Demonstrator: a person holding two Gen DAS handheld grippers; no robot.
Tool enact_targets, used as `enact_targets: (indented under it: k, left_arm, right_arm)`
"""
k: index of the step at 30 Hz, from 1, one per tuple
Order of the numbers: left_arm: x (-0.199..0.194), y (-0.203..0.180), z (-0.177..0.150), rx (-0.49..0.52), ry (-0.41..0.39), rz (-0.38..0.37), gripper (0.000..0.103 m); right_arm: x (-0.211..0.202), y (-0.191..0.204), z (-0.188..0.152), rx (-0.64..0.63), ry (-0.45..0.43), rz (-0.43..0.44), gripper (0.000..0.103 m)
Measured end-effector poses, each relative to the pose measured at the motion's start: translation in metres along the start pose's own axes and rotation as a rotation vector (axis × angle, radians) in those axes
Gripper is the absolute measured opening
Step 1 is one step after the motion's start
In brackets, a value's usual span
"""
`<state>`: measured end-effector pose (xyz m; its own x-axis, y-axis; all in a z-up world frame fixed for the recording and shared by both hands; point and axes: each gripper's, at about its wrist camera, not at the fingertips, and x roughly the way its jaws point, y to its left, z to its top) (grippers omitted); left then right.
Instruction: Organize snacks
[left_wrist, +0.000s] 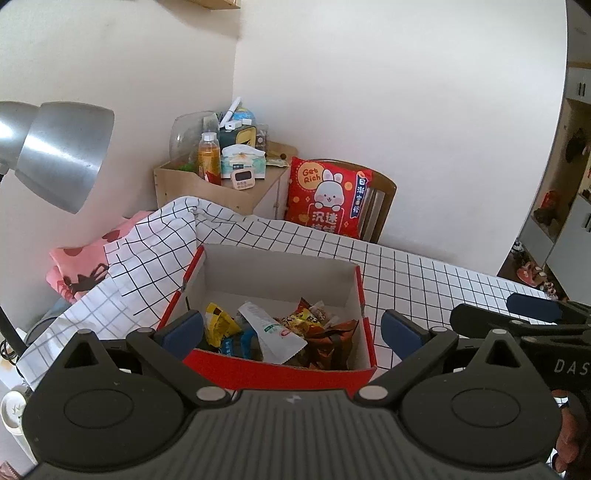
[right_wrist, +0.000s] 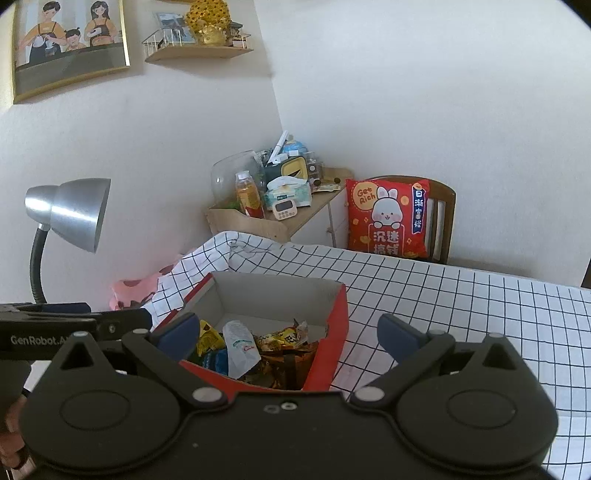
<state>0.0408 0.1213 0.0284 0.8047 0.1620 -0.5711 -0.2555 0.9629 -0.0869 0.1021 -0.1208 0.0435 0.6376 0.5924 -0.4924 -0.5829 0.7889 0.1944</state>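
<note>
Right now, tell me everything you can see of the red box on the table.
The red box is an open cardboard carton, red outside and plain white inside, with no lid over it. It stands upright on the checked tablecloth. Snack packets are heaped in its bottom: yellow, blue, white and orange-brown wrappers. Both grippers are open in front of it, and neither touches it.

Right gripper (right_wrist: 291, 332) spread wide, empty, above red cardboard box (right_wrist: 334, 332) of mixed snack packets (right_wrist: 258, 350) on black-gridded white tablecloth (right_wrist: 461, 314). Far right, red rabbit-print cushion (right_wrist: 389, 218) on wooden chair (right_wrist: 445, 221). Left, silver gooseneck lamp (right_wrist: 74, 212).
</note>
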Motion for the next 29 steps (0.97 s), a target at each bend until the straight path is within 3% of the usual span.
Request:
enact_targets:
  k: [29]
  left_arm:
    - [0.011,-0.005,-0.005,-0.012,0.08,0.0,0.103]
  right_arm:
    - [0.01,-0.008,-0.009,0.028,0.06,-0.001,0.103]
